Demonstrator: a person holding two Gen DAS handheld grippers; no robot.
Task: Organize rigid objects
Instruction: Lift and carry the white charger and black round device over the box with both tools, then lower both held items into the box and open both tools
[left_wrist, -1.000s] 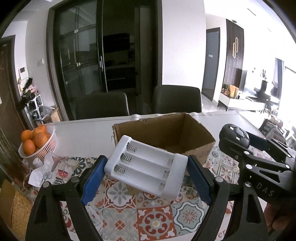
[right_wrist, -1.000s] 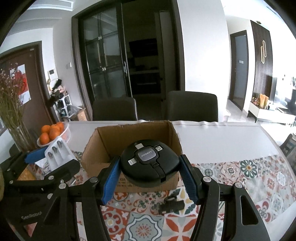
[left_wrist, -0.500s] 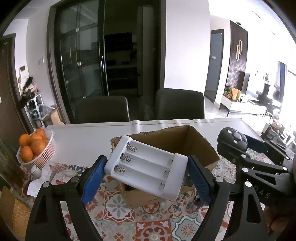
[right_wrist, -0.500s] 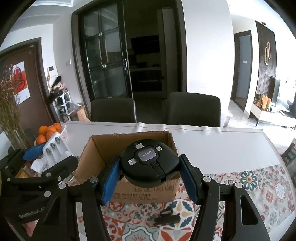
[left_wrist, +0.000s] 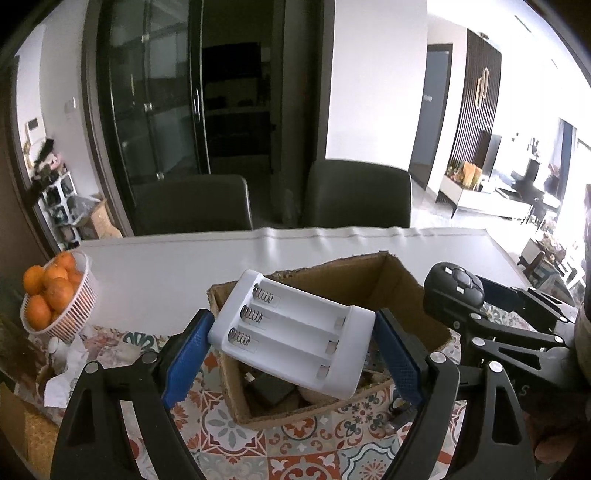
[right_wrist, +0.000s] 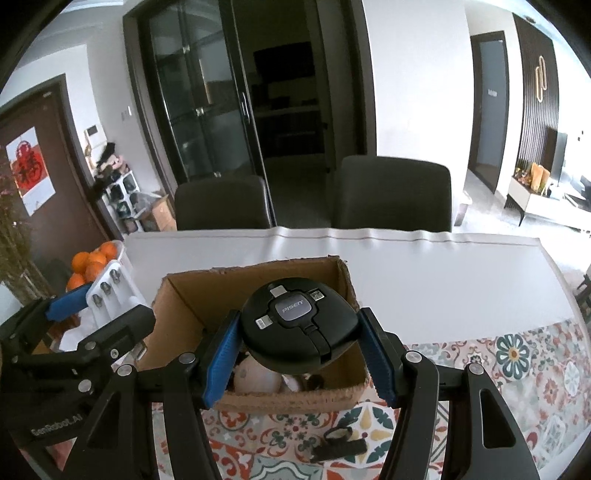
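My left gripper is shut on a white battery charger with three spring slots, held tilted above the open cardboard box. My right gripper is shut on a round black Pisen cable reel, held over the same box. Several items lie in the box bottom, partly hidden. The right gripper with the reel shows at the right of the left wrist view; the left gripper with the charger shows at the left of the right wrist view.
A white basket of oranges stands at the table's left, crumpled tissue beside it. A small black object lies on the patterned mat in front of the box. Two dark chairs stand behind the table.
Both grippers have risen and moved forward over the box with their loads; the box now sits lower in view and its inside shows.
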